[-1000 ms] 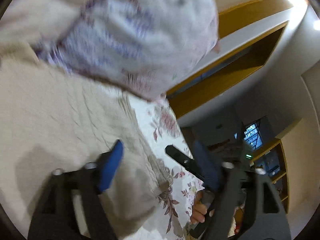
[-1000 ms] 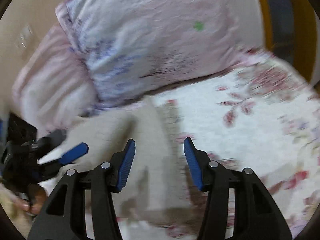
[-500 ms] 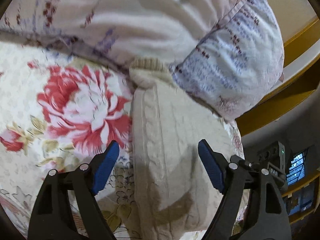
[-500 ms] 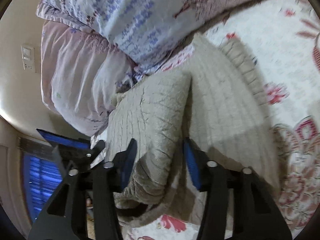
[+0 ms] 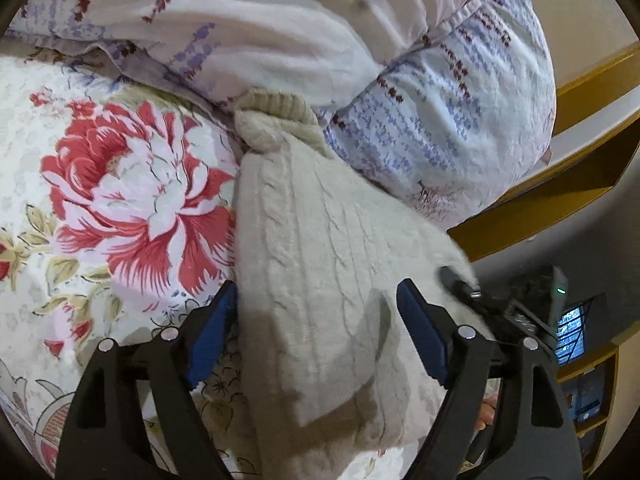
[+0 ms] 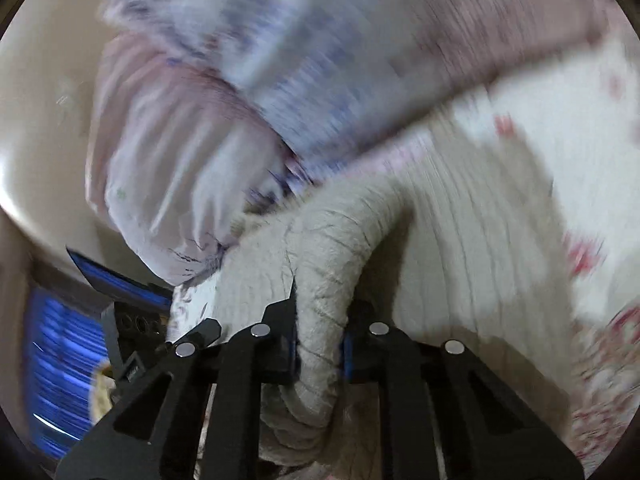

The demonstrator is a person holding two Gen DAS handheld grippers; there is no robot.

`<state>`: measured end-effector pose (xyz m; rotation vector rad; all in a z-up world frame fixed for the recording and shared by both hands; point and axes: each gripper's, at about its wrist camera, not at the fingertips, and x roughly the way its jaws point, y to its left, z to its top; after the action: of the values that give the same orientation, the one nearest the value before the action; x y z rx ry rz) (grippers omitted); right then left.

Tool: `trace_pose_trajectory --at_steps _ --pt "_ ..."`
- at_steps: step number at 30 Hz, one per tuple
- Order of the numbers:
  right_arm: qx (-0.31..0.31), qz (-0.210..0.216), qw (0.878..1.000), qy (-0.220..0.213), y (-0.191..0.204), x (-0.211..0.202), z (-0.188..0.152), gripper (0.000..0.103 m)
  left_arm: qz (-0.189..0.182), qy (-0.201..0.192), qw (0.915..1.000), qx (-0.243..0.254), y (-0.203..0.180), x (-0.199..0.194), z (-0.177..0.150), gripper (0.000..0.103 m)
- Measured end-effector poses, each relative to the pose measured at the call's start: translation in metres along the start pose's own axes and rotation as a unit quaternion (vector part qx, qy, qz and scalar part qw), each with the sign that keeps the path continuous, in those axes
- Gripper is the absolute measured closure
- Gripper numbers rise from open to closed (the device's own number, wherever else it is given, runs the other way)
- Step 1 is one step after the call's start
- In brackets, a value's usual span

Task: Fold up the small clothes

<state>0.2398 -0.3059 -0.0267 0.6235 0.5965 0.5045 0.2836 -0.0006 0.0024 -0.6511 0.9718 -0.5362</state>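
Note:
A cream cable-knit sweater [image 5: 320, 264] lies on the flowered bedsheet [image 5: 120, 200], its ribbed end against the pillows. My left gripper [image 5: 316, 300] is open low over it; its jaws stand wide on either side of the sweater's near part, opening a little, and the pads do not press. In the right wrist view my right gripper [image 6: 320, 344] is closing on a raised fold of the sweater [image 6: 328, 248], with the blue pads pinching the knit. One of its fingers [image 5: 460, 284] shows at the sweater's right edge in the left wrist view.
Two pale pillows with purple print [image 5: 440, 120] are stacked against the sweater's far end and blurred in the right wrist view [image 6: 180, 152]. A yellow wooden frame [image 5: 560, 200] runs behind the bed. A shelf with a small lit screen [image 5: 572, 332] stands beyond the bed's right edge.
My right gripper has closed on a fold of the sweater and lifted it. My left gripper swung from the pillow down over the sweater, then held still, open.

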Motion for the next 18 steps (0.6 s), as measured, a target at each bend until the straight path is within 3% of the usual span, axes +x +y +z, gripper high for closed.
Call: trace_pose_trajectory --at_steps 3,5,9,14,18 --pt "-0.081 -0.047 0.994 -0.055 0.023 -0.027 0.006 0.088 -0.004 -0.004 0.9999 0.016 -0.003 -0.003 -0.002 0.021" --pt "-0.128 -0.106 0.983 -0.073 0.028 -0.038 0.006 0.088 -0.006 0.000 0.9996 0.028 -0.008 -0.002 -0.005 0.021" --pt "-0.133 -0.191 0.972 -0.040 0.001 -0.030 -0.004 0.088 -0.004 0.013 0.9982 0.058 -0.018 0.006 -0.014 0.021" --pt "-0.154 -0.160 0.972 -0.072 0.004 -0.046 -0.004 0.088 -0.006 0.025 0.9962 0.083 -0.030 0.015 -0.024 0.021" --pt "-0.160 -0.172 0.968 -0.089 0.001 -0.054 -0.002 0.088 -0.009 0.034 0.9945 0.099 -0.035 0.019 -0.030 0.021"
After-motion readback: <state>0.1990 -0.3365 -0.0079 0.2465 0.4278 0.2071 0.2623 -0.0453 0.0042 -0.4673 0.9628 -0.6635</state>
